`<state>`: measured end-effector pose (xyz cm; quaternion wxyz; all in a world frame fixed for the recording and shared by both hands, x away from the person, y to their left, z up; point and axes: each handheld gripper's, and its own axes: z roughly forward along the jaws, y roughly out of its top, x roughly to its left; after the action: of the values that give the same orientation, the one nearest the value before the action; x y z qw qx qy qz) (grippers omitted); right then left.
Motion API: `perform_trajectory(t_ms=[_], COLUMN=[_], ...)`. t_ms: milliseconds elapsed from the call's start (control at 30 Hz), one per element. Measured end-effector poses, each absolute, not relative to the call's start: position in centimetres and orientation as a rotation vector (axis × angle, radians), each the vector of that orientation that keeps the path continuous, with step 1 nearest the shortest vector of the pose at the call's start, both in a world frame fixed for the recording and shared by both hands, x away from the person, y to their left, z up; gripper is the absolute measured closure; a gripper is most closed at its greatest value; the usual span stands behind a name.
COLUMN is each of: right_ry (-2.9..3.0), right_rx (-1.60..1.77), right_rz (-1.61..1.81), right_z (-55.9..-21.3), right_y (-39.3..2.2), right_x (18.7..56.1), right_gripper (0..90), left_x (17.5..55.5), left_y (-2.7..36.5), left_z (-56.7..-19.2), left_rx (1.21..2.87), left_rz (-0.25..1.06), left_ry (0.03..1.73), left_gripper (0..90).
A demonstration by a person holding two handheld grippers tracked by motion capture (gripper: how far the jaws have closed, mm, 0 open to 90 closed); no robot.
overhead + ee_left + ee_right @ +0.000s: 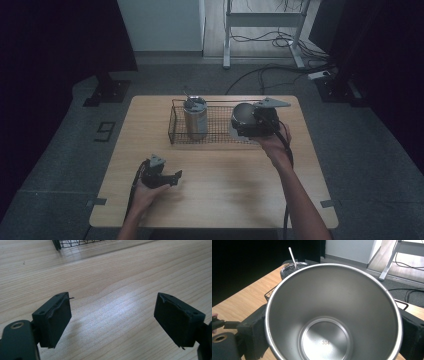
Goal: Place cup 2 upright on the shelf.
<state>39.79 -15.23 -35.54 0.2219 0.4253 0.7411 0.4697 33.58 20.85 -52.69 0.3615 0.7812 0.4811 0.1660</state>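
A steel bowl (243, 116) hangs over the right end of a black wire basket (175, 125), tilted toward the left. My right gripper (252, 124) is shut on it. In the right gripper view I look into the bowl (332, 302), which has "304" stamped on its bottom; my right gripper (333, 336) has one black pad against each side of the wall. A tall steel cup (195, 120) stands upright in the basket's left half with a thin metal utensil (187, 94) in it. My left gripper (175, 176) rests low over the table's front left. Its jaws (112, 307) are open, with bare wood between them.
The wooden table (225, 195) has bare board in front of the basket. A corner of the basket (58, 243) lies ahead of the left gripper. Beyond the table's far edge are a white desk frame (227, 50), floor cables (270, 70) and black stand bases (107, 90).
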Motion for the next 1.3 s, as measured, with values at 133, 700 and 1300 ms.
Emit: perform_trajectory(t_ms=[133, 700, 1300], right_ry=[2.046, 2.048, 2.046], right_rx=[1.180, 1.230, 1.277], right_rz=[1.297, 1.254, 1.215], right_z=[-35.4, -36.0, -37.0], right_y=[-15.2, -15.5, -15.2], right_x=[40.6, 43.7, 46.8], right_gripper=[6.2, 6.2, 6.2], left_x=[33.6, 33.6, 33.6], left_y=[20.9, 21.1, 21.1], left_z=[-52.7, -52.6, -52.6], left_rx=[2.007, 2.010, 2.004], left_rz=[0.428, 0.426, 0.424], left_ry=[1.240, 1.239, 1.240], left_gripper=[14.5, 14.5, 14.6])
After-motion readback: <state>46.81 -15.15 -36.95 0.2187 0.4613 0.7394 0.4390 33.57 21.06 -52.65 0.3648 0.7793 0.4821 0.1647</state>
